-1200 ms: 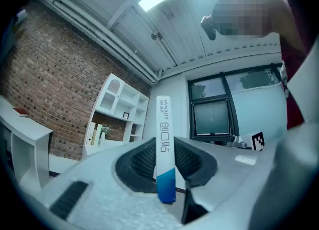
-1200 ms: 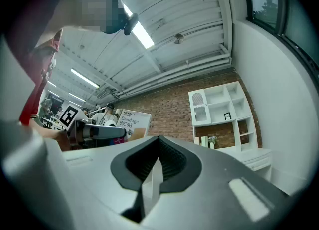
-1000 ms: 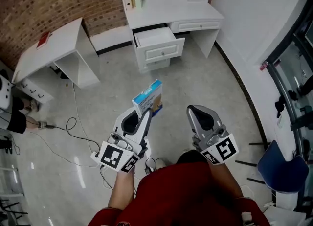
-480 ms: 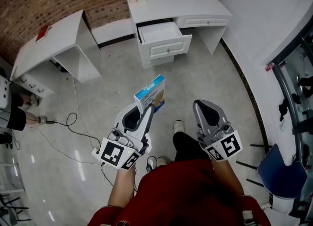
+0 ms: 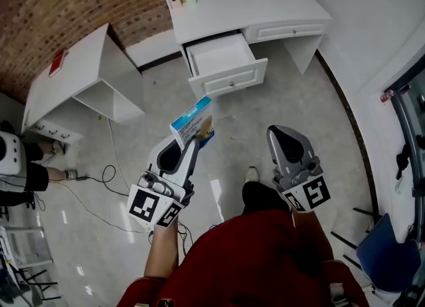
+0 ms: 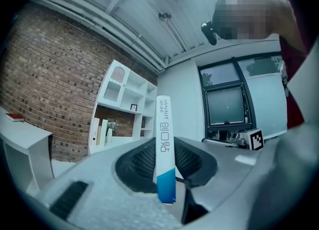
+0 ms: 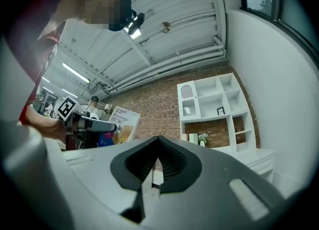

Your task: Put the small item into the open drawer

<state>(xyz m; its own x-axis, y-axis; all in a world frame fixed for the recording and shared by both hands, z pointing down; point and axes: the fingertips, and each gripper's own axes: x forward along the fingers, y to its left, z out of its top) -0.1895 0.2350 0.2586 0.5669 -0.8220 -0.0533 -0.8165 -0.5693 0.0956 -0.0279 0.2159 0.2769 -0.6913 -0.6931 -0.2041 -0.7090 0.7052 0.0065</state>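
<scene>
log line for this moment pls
left gripper: shut on box | right gripper: shut, empty | drawer: open | box: not yet in drawer

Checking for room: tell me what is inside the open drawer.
The open drawer shows only a bare white bottom, and nothing lies in the visible part. Its rear end runs under the desk top, so that part is hidden.

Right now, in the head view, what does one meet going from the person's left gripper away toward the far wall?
left gripper, shut on the box → blue and white box → open drawer → white desk top
</scene>
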